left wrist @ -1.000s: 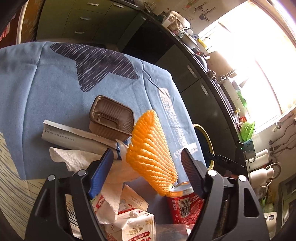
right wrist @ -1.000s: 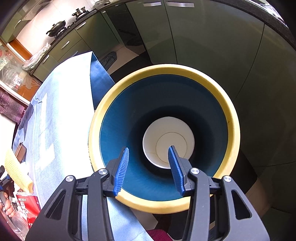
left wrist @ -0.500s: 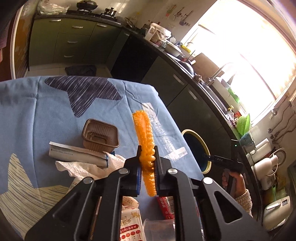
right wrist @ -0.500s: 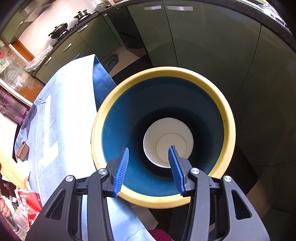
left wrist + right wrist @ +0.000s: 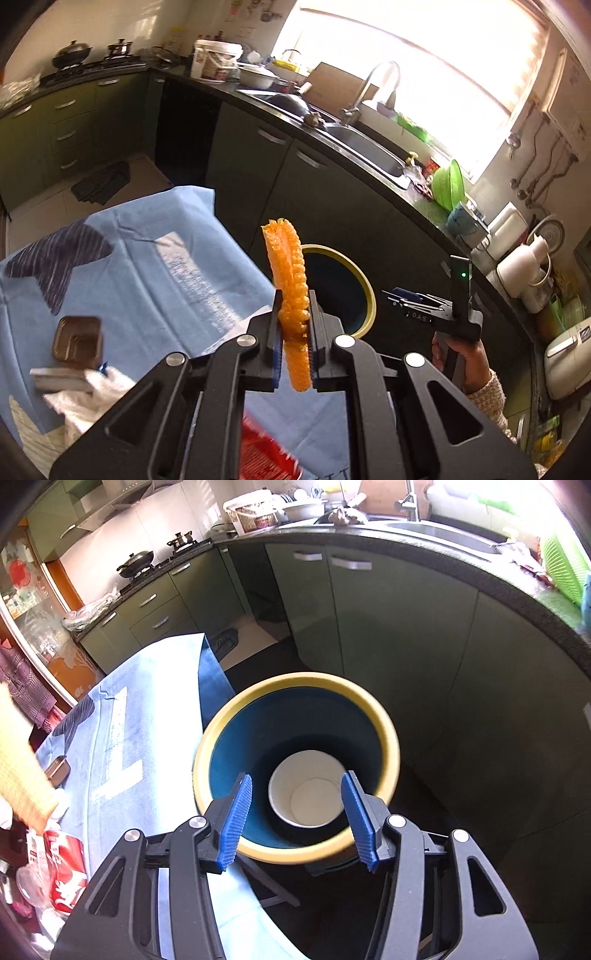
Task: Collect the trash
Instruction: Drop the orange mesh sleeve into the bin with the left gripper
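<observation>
Orange foam net [image 5: 291, 280] is up off the table, pinched flat in the left gripper [image 5: 294, 354] and heading for the bin [image 5: 295, 768]!
It looks feather-light, soft and springy, so a mid-body pinch suits it. The right gripper [image 5: 297, 812] hovers over the bin, jaws opening, nothing between them. Count: one net, one bin, one cup [image 5: 306, 794] inside, one can [image 5: 66, 871], one brown tray [image 5: 77, 338].
</observation>
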`<state>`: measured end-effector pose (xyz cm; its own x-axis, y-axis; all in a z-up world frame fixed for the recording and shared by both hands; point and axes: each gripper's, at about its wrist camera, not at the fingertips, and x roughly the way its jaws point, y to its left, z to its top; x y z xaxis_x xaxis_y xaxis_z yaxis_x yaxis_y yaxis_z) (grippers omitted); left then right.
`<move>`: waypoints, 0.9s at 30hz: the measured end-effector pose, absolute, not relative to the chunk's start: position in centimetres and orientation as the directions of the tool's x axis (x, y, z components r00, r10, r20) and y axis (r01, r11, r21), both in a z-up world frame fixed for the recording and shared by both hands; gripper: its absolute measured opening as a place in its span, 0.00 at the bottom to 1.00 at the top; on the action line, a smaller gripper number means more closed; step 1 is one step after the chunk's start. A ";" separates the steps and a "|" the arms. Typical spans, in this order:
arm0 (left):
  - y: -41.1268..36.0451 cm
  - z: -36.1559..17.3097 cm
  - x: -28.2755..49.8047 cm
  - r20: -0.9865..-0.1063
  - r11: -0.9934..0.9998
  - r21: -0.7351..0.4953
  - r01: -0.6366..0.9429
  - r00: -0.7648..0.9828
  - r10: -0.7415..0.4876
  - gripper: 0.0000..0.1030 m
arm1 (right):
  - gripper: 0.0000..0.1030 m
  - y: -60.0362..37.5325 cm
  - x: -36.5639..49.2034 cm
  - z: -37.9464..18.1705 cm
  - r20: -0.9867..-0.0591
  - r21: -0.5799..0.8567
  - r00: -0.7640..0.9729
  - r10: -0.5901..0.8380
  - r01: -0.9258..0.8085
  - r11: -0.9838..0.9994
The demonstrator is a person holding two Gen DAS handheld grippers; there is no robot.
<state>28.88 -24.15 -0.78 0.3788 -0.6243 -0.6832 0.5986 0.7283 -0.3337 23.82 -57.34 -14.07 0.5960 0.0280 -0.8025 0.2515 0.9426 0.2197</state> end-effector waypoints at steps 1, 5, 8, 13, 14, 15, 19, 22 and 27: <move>-26.2 -1.0 29.1 -0.692 0.721 -0.317 0.616 0.370 -0.620 0.10 | 0.49 -57.6 23.3 -14.0 -0.800 0.206 0.600 0.013 0.254 0.945; -34.7 -2.7 30.8 -0.725 0.695 -0.260 0.671 0.340 -0.599 0.10 | 0.49 -59.0 21.4 -14.3 -0.798 0.197 0.602 -0.002 0.264 0.944; -40.0 -5.2 32.5 -0.755 0.689 -0.228 0.688 0.322 -0.572 0.10 | 0.49 -60.6 20.0 -14.9 -0.804 0.202 0.594 -0.007 0.284 0.937; -46.2 -9.6 34.3 -0.799 0.694 -0.152 0.703 0.326 -0.505 0.10 | 0.49 -62.3 18.1 -15.5 -0.810 0.170 0.584 -0.050 0.315 0.934; -47.0 -10.3 34.5 -0.807 0.694 -0.140 0.706 0.324 -0.493 0.11 | 0.49 -62.5 17.9 -15.6 -0.812 0.169 0.582 -0.051 0.318 0.933; -47.7 -11.0 34.7 -0.819 0.694 -0.123 0.709 0.323 -0.475 0.12 | 0.50 -62.7 17.6 -15.7 -0.814 0.170 0.579 -0.049 0.318 0.933; -48.4 -11.8 34.6 -0.840 0.691 -0.103 0.715 0.309 -0.445 0.28 | 0.51 -63.1 17.1 -16.1 -0.816 0.179 0.577 -0.036 0.312 0.933; -47.5 -10.3 34.0 -0.824 0.688 -0.093 0.720 0.333 -0.459 0.47 | 0.51 -63.2 17.1 -16.2 -0.814 0.184 0.580 -0.027 0.301 0.936; -44.6 -6.6 32.4 -0.782 0.684 -0.095 0.723 0.371 -0.500 0.51 | 0.51 -62.3 17.0 -15.5 -0.802 0.187 0.597 -0.018 0.280 0.941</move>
